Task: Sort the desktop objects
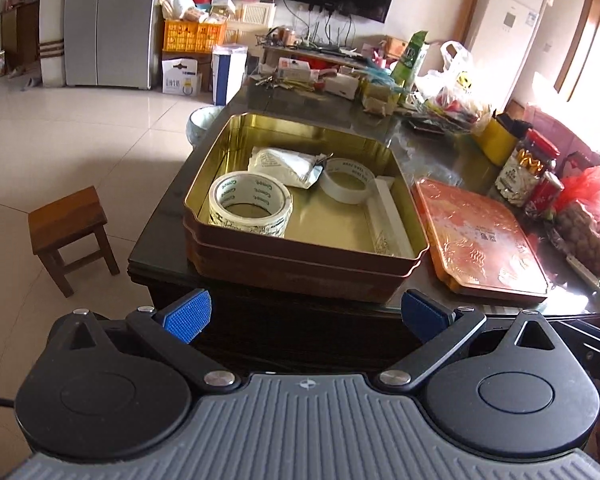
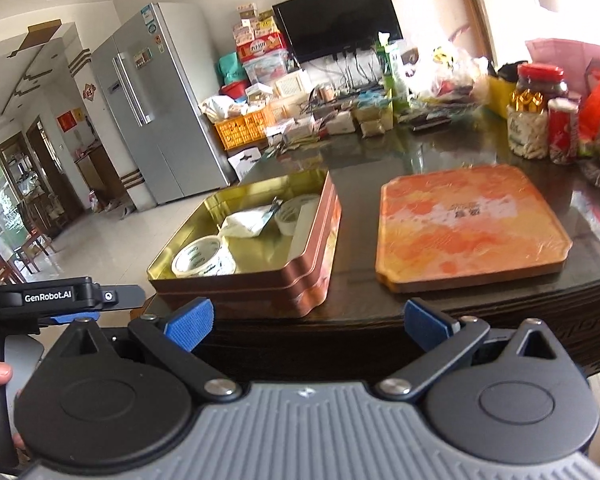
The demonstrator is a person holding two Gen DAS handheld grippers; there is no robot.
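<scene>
While both the left gripper (image 1: 304,316) and right gripper (image 2: 306,322) hang back with jaws wide and empty, the tin (image 1: 396,276), holding two tape rolls, sits at twelve o'clock near the table edge. Its lid (image 2: 472,224) lies flat at one o'clock, so pads could slip off its thin rim or nudge the tin.

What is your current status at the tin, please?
Both tools open, empty: left tool, right tool. Open tin holds two tape rolls, a white packet. Lid beside it. Nothing in the way.
</scene>
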